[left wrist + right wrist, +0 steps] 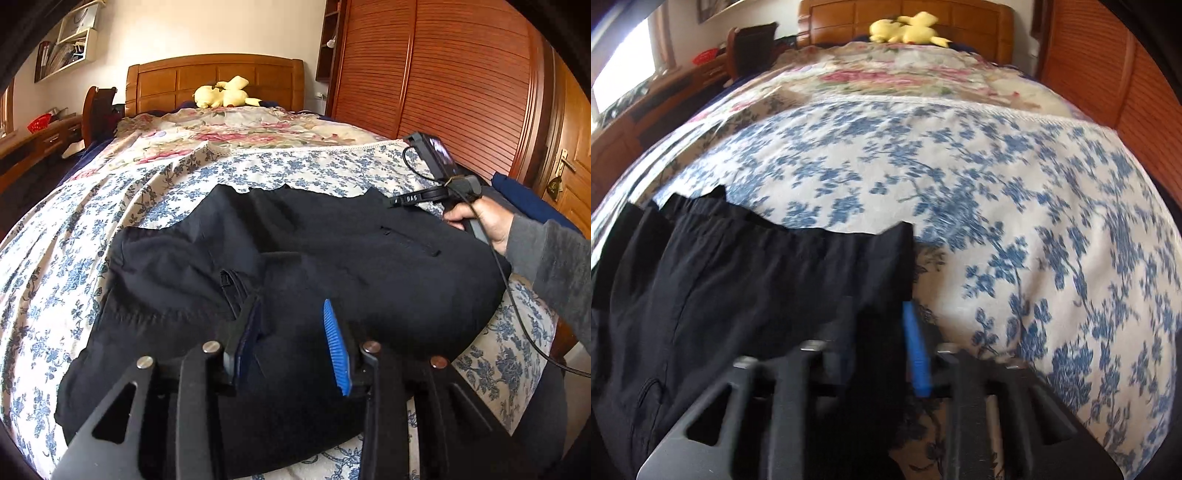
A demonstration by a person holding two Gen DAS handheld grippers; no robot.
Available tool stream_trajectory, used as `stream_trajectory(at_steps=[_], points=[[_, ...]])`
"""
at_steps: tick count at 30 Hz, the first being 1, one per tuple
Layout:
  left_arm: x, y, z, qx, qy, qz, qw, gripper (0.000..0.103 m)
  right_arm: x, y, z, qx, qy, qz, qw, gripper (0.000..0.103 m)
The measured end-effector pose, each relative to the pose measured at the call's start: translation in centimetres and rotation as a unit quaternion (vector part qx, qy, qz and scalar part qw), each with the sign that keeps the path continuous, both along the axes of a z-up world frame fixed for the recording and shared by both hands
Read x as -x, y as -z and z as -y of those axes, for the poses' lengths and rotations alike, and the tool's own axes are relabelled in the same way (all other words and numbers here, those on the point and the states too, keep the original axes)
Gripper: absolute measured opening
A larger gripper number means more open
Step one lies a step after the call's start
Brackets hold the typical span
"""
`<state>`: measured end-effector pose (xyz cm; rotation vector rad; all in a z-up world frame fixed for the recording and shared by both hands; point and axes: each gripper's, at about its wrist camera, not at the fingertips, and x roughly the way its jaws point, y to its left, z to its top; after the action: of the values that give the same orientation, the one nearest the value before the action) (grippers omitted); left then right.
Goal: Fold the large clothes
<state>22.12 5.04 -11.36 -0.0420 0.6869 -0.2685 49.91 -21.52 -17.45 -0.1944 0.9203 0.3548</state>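
One black garment [295, 266], trousers by the look of the elastic waistband, lies spread across the blue-flowered sheet [92, 236] on my bed, its waist towards the headboard [216, 79].

My left gripper [291, 343] hangs low over the near part of the cloth. Its two fingers stand apart, both blue pads showing, and a small ridge of black fabric rises between them. The fingers are spread, and I cannot tell whether the pads touch that ridge.

My right gripper [875, 354] is at the right edge of the garment, near the waistband corner. Black cloth fills the gap between its two fingers and covers the left pad; only the right blue pad [916, 354] shows, with the cloth's edge against it. The jaws appear clenched on the garment there, though the right wrist view is blurred. In the left wrist view I see my right hand [480, 218] around that tool's handle, one black cable trailing from it off the bed's edge.

Beyond the blue sheet lies one pink-flowered quilt [240, 129]. One yellow plush toy [225, 94] rests against the headboard. A wooden wardrobe [443, 74] stands on the right.
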Motion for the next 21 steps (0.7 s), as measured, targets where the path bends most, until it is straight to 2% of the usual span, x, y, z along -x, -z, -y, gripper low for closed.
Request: stream_trajectory(at_steps=[2,5,10,14,15,16,17,21], points=[[0.1,0.1,0.1,0.003,0.004,-0.002,1.0,0.034,0.7,-0.9,-0.9,0.016,-0.02,0.024,0.999,0.003],[0.2,0.1,0.3,-0.001,0.008,0.0,1.0,0.034,2.2,-4.0,-0.8,-0.006,-0.031,0.087,0.996,0.002],[0.4,0.1,0.6,-0.002,0.009,0.0,1.0,0.034,4.0,-9.0,-0.2,0.011,0.015,0.185,0.983,0.001],[0.4,0.1,0.5,-0.002,0.007,-0.002,1.0,0.034,2.7,-8.7,-0.6,0.072,0.063,0.159,0.983,0.002],[0.5,0.1,0.5,-0.001,0.007,-0.002,1.0,0.034,2.2,-8.2,-0.8,0.085,0.064,0.146,0.984,0.002],[0.5,0.0,0.5,0.0,0.008,-0.002,1.0,0.034,1.5,-7.2,-0.8,0.097,0.063,0.113,0.987,0.003],[0.5,0.0,0.5,0.0,0.009,-0.003,1.0,0.034,1.4,-6.7,-0.6,0.096,0.064,0.098,0.989,0.005],[0.6,-0.1,0.3,0.0,0.01,-0.001,1.0,0.034,2.8,-6.7,-0.2,0.082,0.051,0.088,0.991,0.045]])
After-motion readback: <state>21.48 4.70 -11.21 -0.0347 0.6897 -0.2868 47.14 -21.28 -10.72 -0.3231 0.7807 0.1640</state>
